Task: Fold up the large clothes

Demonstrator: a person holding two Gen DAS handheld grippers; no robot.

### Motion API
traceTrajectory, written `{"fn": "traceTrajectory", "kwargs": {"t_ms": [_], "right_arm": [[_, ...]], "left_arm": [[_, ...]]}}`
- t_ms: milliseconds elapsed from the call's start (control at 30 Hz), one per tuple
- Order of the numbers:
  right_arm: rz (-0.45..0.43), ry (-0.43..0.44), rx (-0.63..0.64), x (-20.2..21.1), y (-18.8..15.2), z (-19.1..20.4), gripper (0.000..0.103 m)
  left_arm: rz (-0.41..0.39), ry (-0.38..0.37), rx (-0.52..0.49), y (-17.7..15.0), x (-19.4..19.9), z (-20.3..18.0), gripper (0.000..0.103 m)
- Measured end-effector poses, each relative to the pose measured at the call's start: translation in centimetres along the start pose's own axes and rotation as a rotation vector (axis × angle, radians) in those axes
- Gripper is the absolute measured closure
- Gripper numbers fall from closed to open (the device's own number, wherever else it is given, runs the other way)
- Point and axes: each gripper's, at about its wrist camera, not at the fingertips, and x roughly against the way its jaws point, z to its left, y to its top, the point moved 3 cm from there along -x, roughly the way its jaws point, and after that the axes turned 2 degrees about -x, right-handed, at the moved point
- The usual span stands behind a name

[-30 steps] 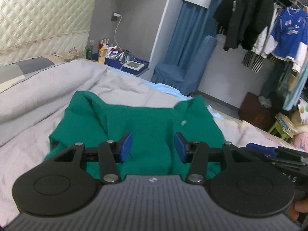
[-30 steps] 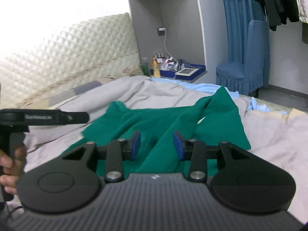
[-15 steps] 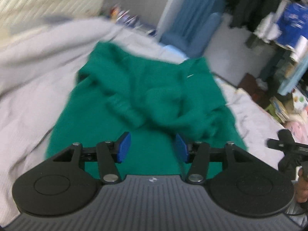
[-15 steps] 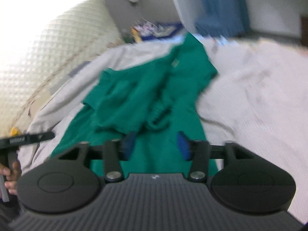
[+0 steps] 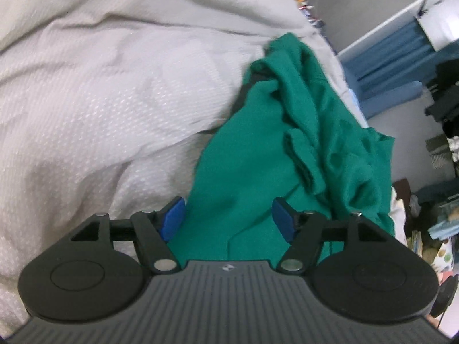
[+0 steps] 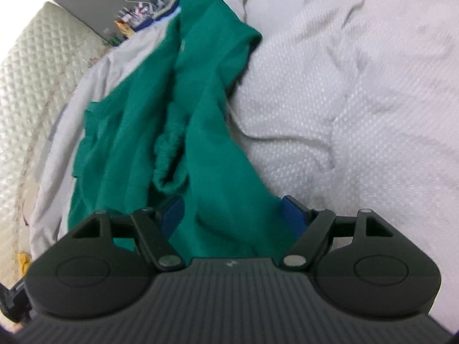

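Rumpled green garment (image 5: 287, 149) lying on pale quilted bedding (image 5: 100, 100), running from 6 toward 1 o'clock in the left wrist view. Left gripper (image 5: 228, 219) opening, blue pads apart, green cloth between them, unpinched. Right gripper (image 6: 233, 218) likewise opening over the garment's near edge, pads clear. Padded headboard (image 6: 25, 91) at 9 o'clock; cluttered bedside shelf (image 6: 134, 20) at 11.

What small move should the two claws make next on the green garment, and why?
Probably lower both and close on the near hem. The crumpled green cloth garment lies on the white textured bed cover. The left claw and right claw are opening, each over a near corner, with cloth between the pads but not pinched.
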Motion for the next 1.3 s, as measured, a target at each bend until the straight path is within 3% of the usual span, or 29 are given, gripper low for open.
{"fn": "traceTrajectory", "kwargs": {"t_ms": [100,167,300,467,633,733,800,900,1033,1167,1300], "right_arm": [[0.018,-0.015,-0.033,-1.7,0.6,-0.8,0.027],[0.064,0.021,-0.08,-2.6,0.6,-1.4,0.024],[0.12,0.081,-0.079,-2.3,-0.4,-0.6,0.024],[0.202,0.191,0.009,-1.2,-2.4,1.7,0.024],[0.239,0.066,0.088,-1.2,-3.7,2.6,0.025],[0.245,-0.054,0.123,-2.5,-3.9,2.7,0.025],[0.231,-0.056,0.14,-2.4,-4.7,3.1,0.025],[0.225,0.035,0.185,-1.4,-5.6,4.1,0.025],[0.224,0.153,0.151,0.0,-5.6,3.8,0.025],[0.203,0.285,0.154,1.1,-5.4,4.4,0.026],[0.202,0.287,0.163,1.1,-5.5,4.2,0.026]], "left_arm": [[0.028,0.043,0.039,0.0,-1.0,0.9,0.031],[0.043,0.061,0.062,0.1,-1.7,1.3,0.031],[0.133,0.017,0.071,-0.4,-2.8,1.4,0.031],[0.219,-0.034,-0.02,-1.9,-2.5,-0.4,0.031],[0.286,0.046,-0.104,-3.3,-3.1,-1.7,0.031],[0.266,0.152,-0.098,-3.8,-3.8,-1.6,0.033],[0.267,0.168,-0.105,-4.8,-4.1,-2.1,0.034],[0.23,0.171,-0.138,-5.5,-3.6,-2.7,0.045],[0.223,0.074,-0.079,-5.3,-2.4,-2.2,0.067],[0.201,0.015,-0.107,-5.6,-1.4,-2.8,0.068],[0.256,0.008,-0.084,-5.5,-2.2,-2.7,0.067]]}}
